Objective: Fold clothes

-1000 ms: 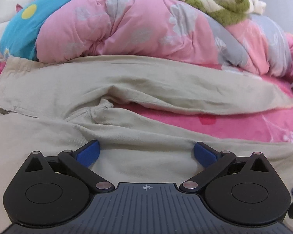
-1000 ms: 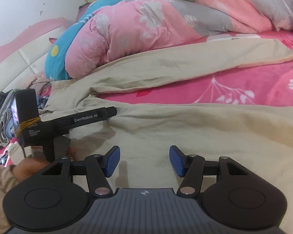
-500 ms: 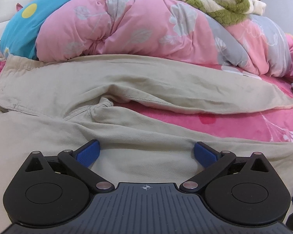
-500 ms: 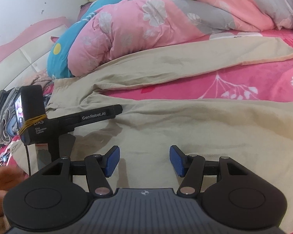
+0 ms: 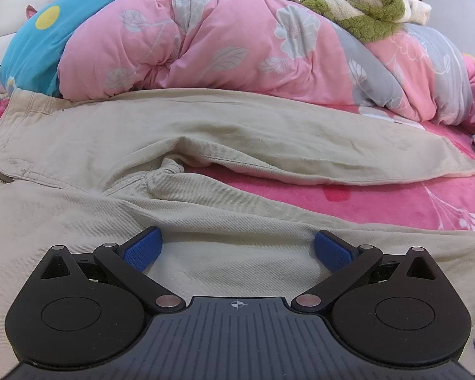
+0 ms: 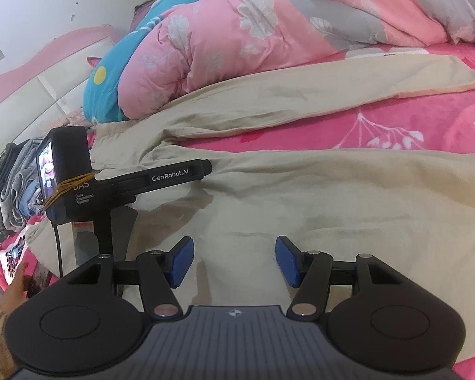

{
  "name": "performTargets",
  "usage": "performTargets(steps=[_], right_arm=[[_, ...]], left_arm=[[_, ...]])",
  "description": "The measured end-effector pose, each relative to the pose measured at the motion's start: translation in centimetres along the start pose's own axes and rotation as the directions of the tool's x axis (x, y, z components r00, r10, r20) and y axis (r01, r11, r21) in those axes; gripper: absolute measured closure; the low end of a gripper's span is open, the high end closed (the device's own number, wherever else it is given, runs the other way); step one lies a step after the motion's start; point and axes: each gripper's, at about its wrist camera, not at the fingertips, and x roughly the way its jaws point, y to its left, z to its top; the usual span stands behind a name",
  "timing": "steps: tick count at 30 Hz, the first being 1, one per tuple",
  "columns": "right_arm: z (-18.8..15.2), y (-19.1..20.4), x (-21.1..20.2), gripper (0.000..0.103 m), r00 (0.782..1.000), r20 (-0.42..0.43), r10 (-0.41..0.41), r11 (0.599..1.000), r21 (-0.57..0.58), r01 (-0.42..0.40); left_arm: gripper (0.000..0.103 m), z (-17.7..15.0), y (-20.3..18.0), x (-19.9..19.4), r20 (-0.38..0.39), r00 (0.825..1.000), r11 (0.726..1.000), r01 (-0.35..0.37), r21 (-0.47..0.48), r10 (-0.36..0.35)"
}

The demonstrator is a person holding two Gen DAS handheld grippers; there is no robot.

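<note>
My blue-padded fingers stood spread wide on the left gripper, and those of my right gripper stood apart too, somewhat narrower, with nothing pinched in either. Both hovered low over the near leg of a pair of beige trousers laid open across the pink floral bedsheet. The cloth lay straight ahead of and beneath the fingertips, and whether the pads brushed it I could not tell from so close a view. The trousers' long axis ran across my view, waistband to the left and the far leg's hem out to the right, the two legs splayed in a V with a wedge of sheet showing between them. In the right wrist view my left gripper sat nearer the crotch and waist, while my right one stood further along the near leg toward its hem. In my judgement, the first fold would call for the near leg's edge to be taken and carried away from me onto the far leg. Beyond that leg a rolled pink quilt pressed against the trousers, a fuzzy green blanket heaped on top of it.
</note>
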Motion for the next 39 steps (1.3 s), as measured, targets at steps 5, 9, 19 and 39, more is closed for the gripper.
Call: performTargets(steps=[5,9,19,39], right_arm=[[-0.2,0.1,0.0,0.043,1.0,-0.002,0.002,1.0,0.005,-0.002],[-0.2,0.1,0.0,0.043,1.0,-0.004,0.005,1.0,0.006,-0.005],[0.2,0.1,1.0,0.042,1.0,-0.019,-0.006,1.0,0.014,0.006],[0.7,1.4,1.9,0.036,0.997,-0.031,-0.07,0.997,-0.017,0.07]], left_arm=[[0.0,0.0,0.0,0.0,0.0,1.0,1.0,0.0,0.0,0.0],[0.0,0.0,0.0,0.0,0.0,1.0,1.0,0.001,0.0,-0.001],[0.0,0.0,0.1,0.0,0.0,1.0,1.0,0.001,0.001,-0.001],[0.0,0.0,0.0,0.0,0.0,1.0,1.0,0.002,0.001,-0.002]])
